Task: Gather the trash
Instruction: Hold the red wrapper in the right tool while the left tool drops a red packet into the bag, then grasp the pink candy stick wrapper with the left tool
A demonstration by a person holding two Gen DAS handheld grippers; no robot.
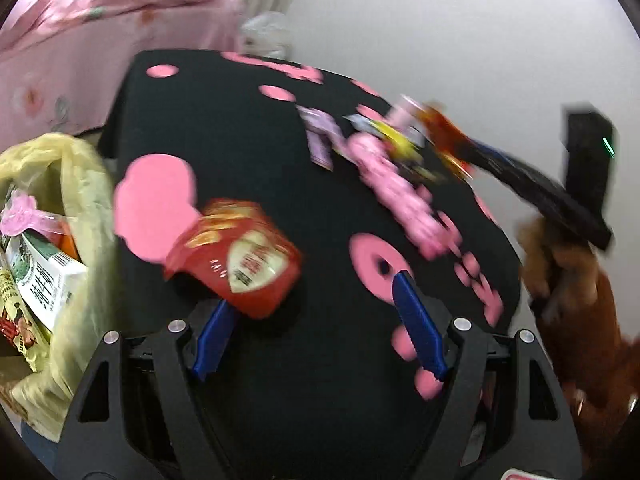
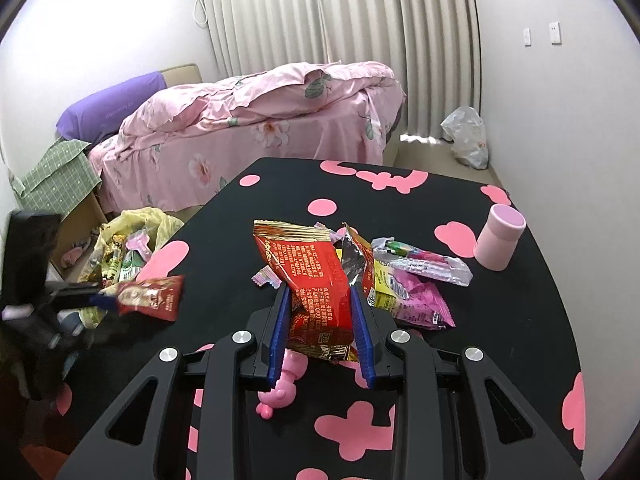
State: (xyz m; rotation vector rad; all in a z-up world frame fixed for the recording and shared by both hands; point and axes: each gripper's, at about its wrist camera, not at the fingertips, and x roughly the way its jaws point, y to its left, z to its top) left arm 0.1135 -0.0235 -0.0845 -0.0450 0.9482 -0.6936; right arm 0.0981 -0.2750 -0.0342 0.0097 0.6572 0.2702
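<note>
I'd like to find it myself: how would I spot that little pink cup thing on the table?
Start at the black table with pink shapes and go to its far right side. There the pink cylindrical container stands upright, just right of the pile of wrappers. Unlike those flat, crinkled wrappers, it is smooth, round and standing.

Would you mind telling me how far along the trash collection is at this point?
Done: several wrappers sit in the yellow bag. In hand: the right gripper clamps a large red wrapper; the left gripper is open with a small red packet at its left finger. Left: the wrapper pile on the table.
</note>
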